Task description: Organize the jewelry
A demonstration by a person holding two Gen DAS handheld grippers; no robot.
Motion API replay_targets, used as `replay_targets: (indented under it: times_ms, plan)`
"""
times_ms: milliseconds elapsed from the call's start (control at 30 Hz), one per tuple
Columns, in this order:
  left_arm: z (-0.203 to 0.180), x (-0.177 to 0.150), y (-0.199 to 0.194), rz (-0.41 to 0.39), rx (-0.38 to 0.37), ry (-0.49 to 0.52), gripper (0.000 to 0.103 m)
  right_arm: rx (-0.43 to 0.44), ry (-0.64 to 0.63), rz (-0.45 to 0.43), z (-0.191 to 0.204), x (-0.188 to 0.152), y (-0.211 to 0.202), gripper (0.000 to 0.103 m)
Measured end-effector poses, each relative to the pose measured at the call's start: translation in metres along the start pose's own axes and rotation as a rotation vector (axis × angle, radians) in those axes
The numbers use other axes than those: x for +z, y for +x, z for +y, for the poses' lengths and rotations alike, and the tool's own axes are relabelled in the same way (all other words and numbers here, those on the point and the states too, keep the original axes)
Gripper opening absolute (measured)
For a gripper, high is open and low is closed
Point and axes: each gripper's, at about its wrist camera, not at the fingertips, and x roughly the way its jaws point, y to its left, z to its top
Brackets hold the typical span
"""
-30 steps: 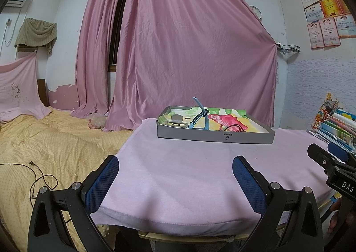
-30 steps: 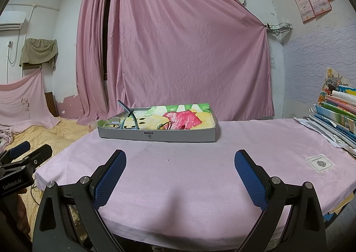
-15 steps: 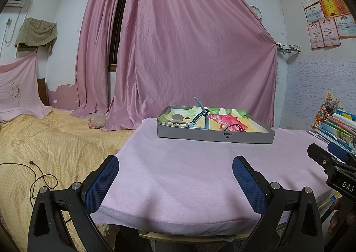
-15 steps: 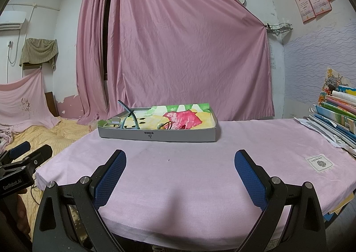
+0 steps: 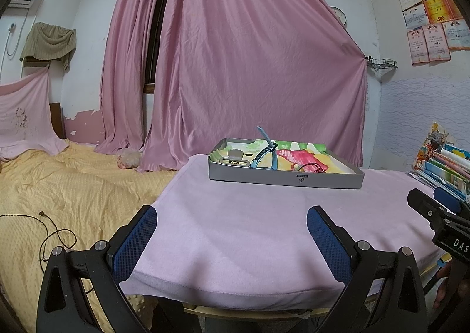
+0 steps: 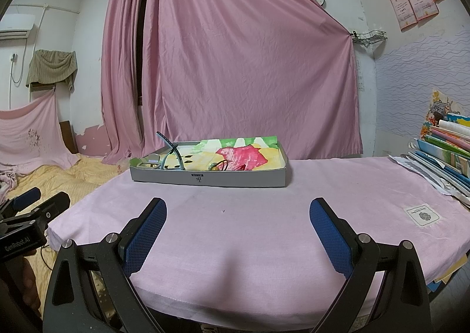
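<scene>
Both grippers hang at the near edge of the table, jaws spread wide and holding nothing. Left gripper [image 5: 232,233] first: to its left lies a yellow bedspread [image 5: 58,186] with a thin cord [image 5: 55,233] looped on it, and beyond that pink curtains [image 5: 235,68] cover the far wall. Straight ahead, across bare pink cloth [image 5: 249,230], sits the tray [image 5: 282,178], well apart from the fingertips, with nothing lying between. Inside the tray, from left to right, are a beige clip [image 5: 235,156], a blue strap [image 5: 265,150] arching above the rim, and a small tangle of dark and red cord [image 5: 311,167] (too small to make out further). Right gripper [image 6: 238,225] faces the same tray [image 6: 211,178] from farther right, so the tray is ahead and slightly to its left. To its right lie a small white label [image 6: 423,214] on the cloth and, past that, a slanting stack of books [image 6: 443,156] at the table's edge.
</scene>
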Motion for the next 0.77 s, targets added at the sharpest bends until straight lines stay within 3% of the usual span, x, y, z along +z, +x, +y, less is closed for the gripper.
replay_targets:
  times_ms: [767]
  plan:
    - [-0.0007,-0.0036,0.0025,0.012,-0.005,0.029,0.103,0.001,-0.001,0.003,0.0001,-0.0024,-0.0004,0.096]
